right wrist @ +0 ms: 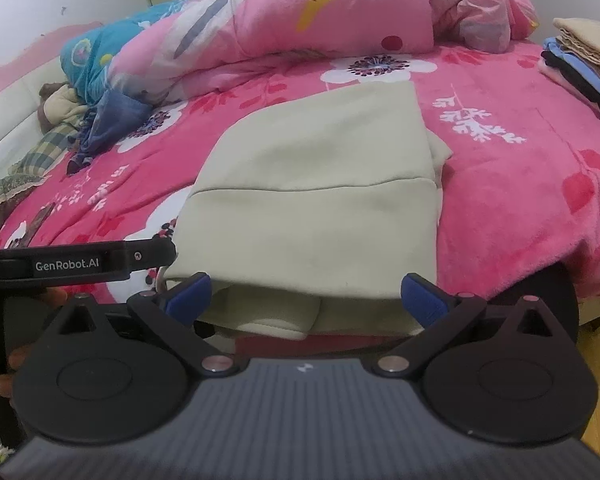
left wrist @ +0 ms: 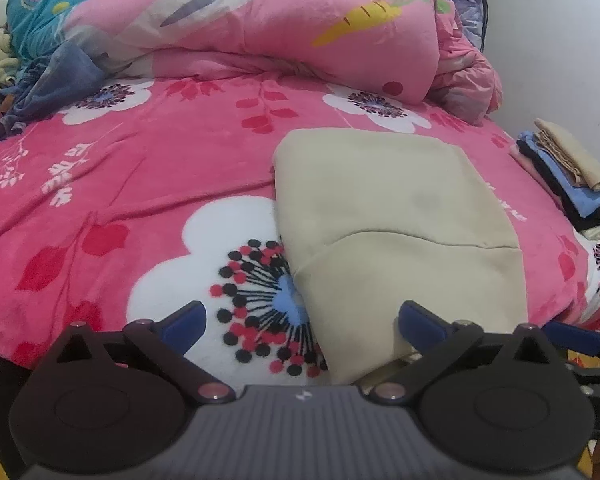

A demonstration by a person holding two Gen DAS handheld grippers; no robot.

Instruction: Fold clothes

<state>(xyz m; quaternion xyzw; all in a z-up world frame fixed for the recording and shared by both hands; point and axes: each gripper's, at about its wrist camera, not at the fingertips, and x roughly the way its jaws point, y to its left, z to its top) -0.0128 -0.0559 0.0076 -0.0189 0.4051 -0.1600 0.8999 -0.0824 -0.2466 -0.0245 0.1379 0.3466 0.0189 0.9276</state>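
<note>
— Where did the left wrist camera sit?
— Low at the bed's [left wrist: 140, 168] near edge, facing the far wall.
— And the right one?
— Just beside it, likewise close, looking across; both shared the folded beige garment [left wrist: 388, 208] [right wrist: 320, 184] and the folded stack [left wrist: 572, 172] [right wrist: 580, 60].

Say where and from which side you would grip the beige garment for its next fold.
Grip the beige garment at its two near corners, coming from the bed's near edge: that end overhangs loosely, likely letting open fingers close over the cloth.
</note>
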